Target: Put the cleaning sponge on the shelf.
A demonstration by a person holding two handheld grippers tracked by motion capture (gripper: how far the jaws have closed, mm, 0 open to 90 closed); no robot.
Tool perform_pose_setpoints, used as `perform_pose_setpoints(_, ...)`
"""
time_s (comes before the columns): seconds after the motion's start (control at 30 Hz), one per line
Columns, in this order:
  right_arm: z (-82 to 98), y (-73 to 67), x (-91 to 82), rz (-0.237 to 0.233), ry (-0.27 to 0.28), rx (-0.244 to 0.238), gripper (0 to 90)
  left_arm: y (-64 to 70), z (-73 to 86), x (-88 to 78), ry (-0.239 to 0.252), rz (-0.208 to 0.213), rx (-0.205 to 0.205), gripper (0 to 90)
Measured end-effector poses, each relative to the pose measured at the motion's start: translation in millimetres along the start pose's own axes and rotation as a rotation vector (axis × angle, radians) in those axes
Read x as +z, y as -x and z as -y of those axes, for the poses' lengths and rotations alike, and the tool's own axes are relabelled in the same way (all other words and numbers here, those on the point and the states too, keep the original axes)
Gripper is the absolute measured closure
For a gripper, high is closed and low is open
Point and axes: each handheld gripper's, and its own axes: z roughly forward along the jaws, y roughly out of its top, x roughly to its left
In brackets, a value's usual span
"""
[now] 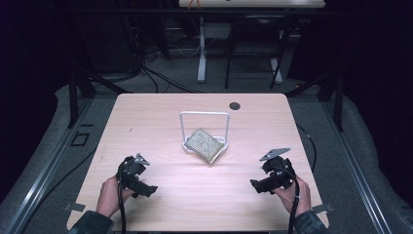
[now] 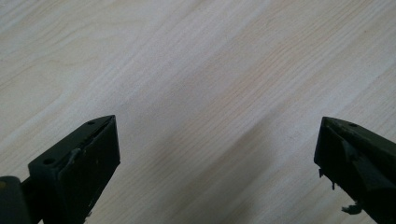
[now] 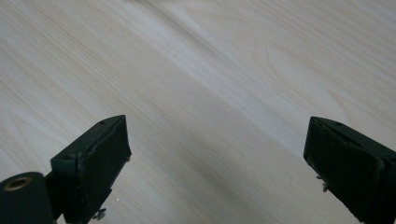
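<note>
A pale wood-grain worktop (image 1: 160, 122) is seen from above, with two handheld grippers held low over its near edge. The left gripper (image 1: 146, 191) is gripped by the person's left hand (image 1: 109, 195) at the near left, its jaws turned toward the right; in the left gripper view the left gripper (image 2: 217, 140) is shown with its jaws spread wide apart and nothing between them but bare wood. The right gripper (image 1: 256, 185) is held by the right hand (image 1: 292, 191) at the near right, jaws turned toward the left, a grey three-cornered plate (image 1: 274, 153) carried on top; in the right gripper view the right gripper (image 3: 217, 140) likewise stands wide open over bare worktop, grasping nothing. Toward the middle of the worktop, well apart from both grippers, a white wire-frame stand (image 1: 204, 115) is set upright, and a flat, speckled rectangular pad (image 1: 205, 145) is leaned tilted at its foot. A small dark round spot (image 1: 234, 105) is seen near the far edge
</note>
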Motion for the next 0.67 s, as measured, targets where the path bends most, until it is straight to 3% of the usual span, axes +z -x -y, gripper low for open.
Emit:
perform_pose_setpoints(0.3, 34.3, 11.6, 12.3, 0.014, -0.079, 0.048, 6.9, 0.5, 0.2, 0.4, -0.002, 0.000, 0.003, 0.3)
perform_pose_setpoints(0.67, 34.3, 12.8, 14.6, 0.035, -0.081, 0.028, 8.0, 0.5, 0.3, 0.5, -0.007, 0.000, 0.008, 0.3)
